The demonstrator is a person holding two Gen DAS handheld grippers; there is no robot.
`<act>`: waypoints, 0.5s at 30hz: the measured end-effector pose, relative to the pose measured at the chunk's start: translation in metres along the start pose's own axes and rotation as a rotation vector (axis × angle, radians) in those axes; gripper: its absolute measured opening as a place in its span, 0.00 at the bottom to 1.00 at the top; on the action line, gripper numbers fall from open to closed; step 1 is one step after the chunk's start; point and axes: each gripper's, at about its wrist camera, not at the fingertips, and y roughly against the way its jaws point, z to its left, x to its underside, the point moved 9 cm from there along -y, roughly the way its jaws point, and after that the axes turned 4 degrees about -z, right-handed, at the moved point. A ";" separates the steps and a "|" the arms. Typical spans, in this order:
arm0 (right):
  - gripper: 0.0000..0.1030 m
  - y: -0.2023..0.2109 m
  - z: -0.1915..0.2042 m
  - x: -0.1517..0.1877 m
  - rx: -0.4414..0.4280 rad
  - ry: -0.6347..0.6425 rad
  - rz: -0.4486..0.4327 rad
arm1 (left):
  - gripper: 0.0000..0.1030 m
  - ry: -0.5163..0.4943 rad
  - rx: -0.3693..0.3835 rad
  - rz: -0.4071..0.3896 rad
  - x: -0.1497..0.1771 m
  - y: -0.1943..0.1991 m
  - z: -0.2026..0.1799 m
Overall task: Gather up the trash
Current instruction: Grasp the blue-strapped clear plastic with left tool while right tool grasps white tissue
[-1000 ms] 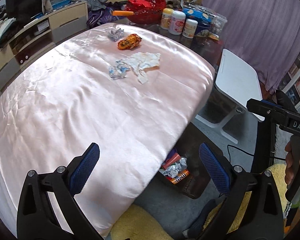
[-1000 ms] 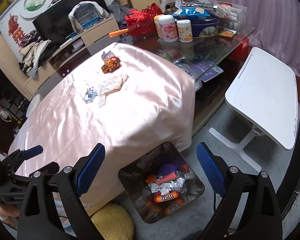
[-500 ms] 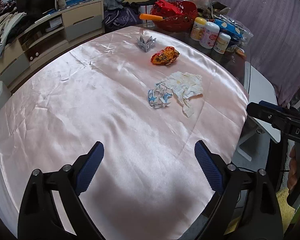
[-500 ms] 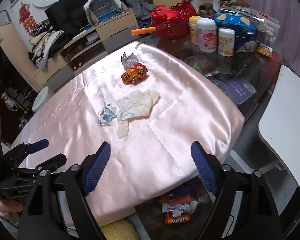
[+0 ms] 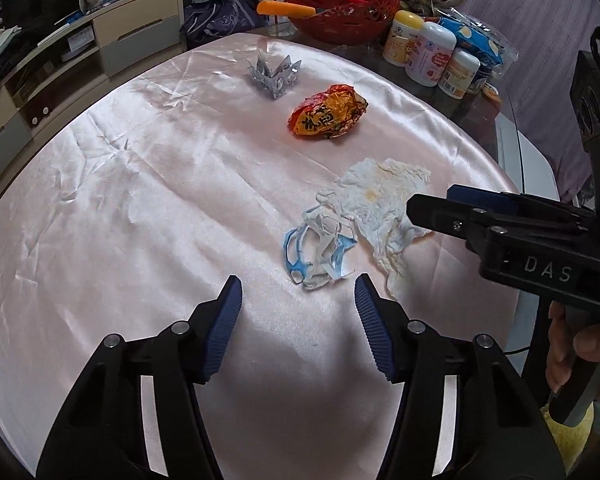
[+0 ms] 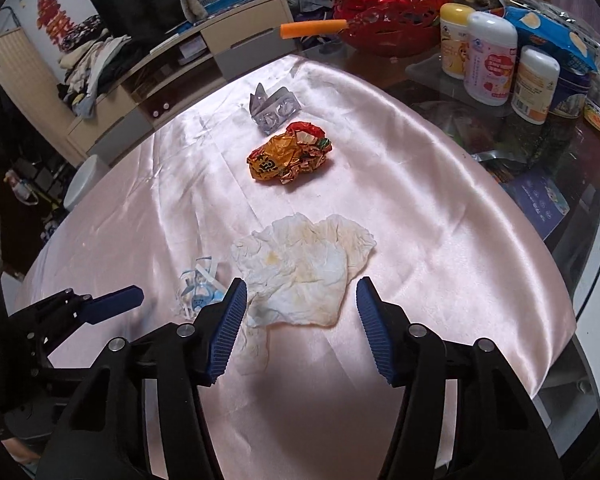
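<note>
Closing in on litter across the pink-draped worktop (image 5: 148, 208), both hand-held grippers half spread, jaws just narrowing, nothing between them. Just ahead of the left hand-held gripper (image 5: 298, 312), a blue-and-white wrapper scrap (image 5: 318, 250); before the right hand-held gripper (image 6: 300, 314), a stained tissue (image 6: 304, 264). Next, likely: lowering and pinching each piece.

A shiny pink satin cloth (image 5: 148, 208) covers the tabletop. Beyond it on dark glass stand a red openwork plastic basket (image 6: 396, 20), three white labelled bottles (image 6: 488, 60) and a blue snack bag (image 6: 552, 32).
</note>
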 end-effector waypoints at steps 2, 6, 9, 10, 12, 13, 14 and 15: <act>0.56 -0.012 0.000 0.000 0.002 0.007 0.021 | 0.50 0.000 0.010 0.012 -0.002 -0.009 -0.001; 0.39 -0.021 -0.002 -0.001 0.046 0.050 0.020 | 0.40 0.005 0.021 0.014 -0.006 -0.020 0.000; 0.24 -0.021 -0.008 -0.003 0.050 0.052 0.021 | 0.34 0.013 0.028 0.014 -0.011 -0.023 0.001; 0.20 -0.020 -0.010 -0.003 0.042 0.049 0.024 | 0.31 0.015 0.030 0.015 -0.012 -0.023 0.001; 0.18 -0.018 -0.013 -0.002 0.024 0.038 0.027 | 0.21 0.021 0.038 0.019 -0.013 -0.024 0.001; 0.17 -0.015 -0.015 -0.001 0.021 0.035 0.027 | 0.19 0.020 0.040 0.019 -0.013 -0.024 -0.001; 0.16 -0.013 -0.016 0.001 0.019 0.033 0.027 | 0.15 0.019 0.042 0.020 -0.013 -0.024 -0.001; 0.15 -0.011 -0.018 0.003 0.015 0.030 0.027 | 0.11 0.017 0.045 0.022 -0.012 -0.024 -0.002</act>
